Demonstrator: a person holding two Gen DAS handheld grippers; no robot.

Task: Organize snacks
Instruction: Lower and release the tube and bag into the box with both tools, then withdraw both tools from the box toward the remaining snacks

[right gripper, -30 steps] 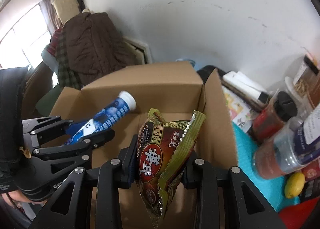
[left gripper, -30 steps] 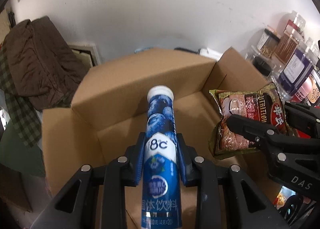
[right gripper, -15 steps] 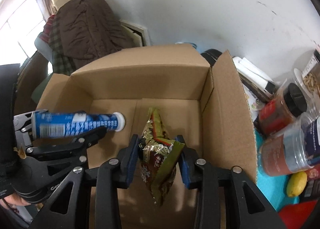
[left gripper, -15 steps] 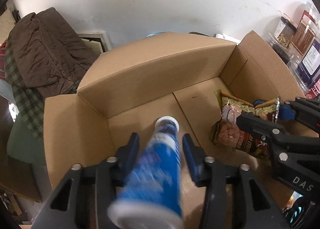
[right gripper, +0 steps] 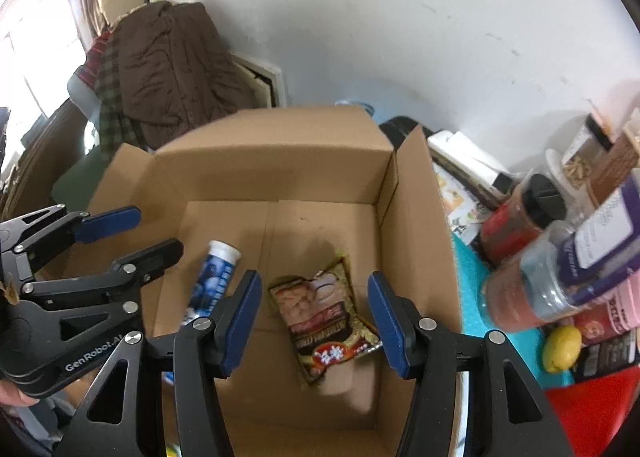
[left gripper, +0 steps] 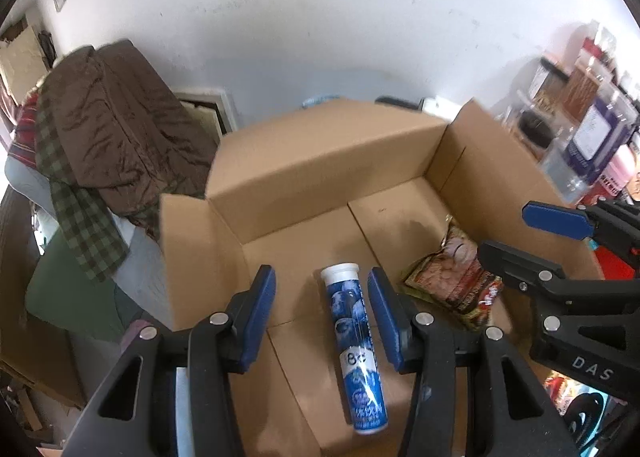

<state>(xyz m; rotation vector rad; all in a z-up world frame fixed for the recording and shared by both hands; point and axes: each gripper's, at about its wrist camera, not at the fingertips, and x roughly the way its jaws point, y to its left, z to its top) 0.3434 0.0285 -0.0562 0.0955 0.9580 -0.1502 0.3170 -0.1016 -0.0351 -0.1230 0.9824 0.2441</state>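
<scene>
A blue tube with a white cap point(left gripper: 354, 349) lies on the floor of the open cardboard box point(left gripper: 320, 161); it also shows in the right wrist view point(right gripper: 214, 281). A brown and green snack bag point(right gripper: 326, 323) lies flat on the box floor to its right, also seen in the left wrist view point(left gripper: 452, 281). My left gripper point(left gripper: 322, 321) is open and empty above the tube. My right gripper point(right gripper: 312, 319) is open and empty above the bag. Each gripper shows in the other's view, the right one point(left gripper: 532, 241) and the left one point(right gripper: 124, 233).
Jars and bottles point(right gripper: 560, 265) stand right of the box point(right gripper: 280, 153) on a teal mat, with a yellow lemon point(right gripper: 562, 343). A brown coat point(left gripper: 112, 129) is draped over a chair at the left. A white wall stands behind.
Both grippers opened. The blue tube and the snack bag dropped from the jaws and now lie on the box floor.
</scene>
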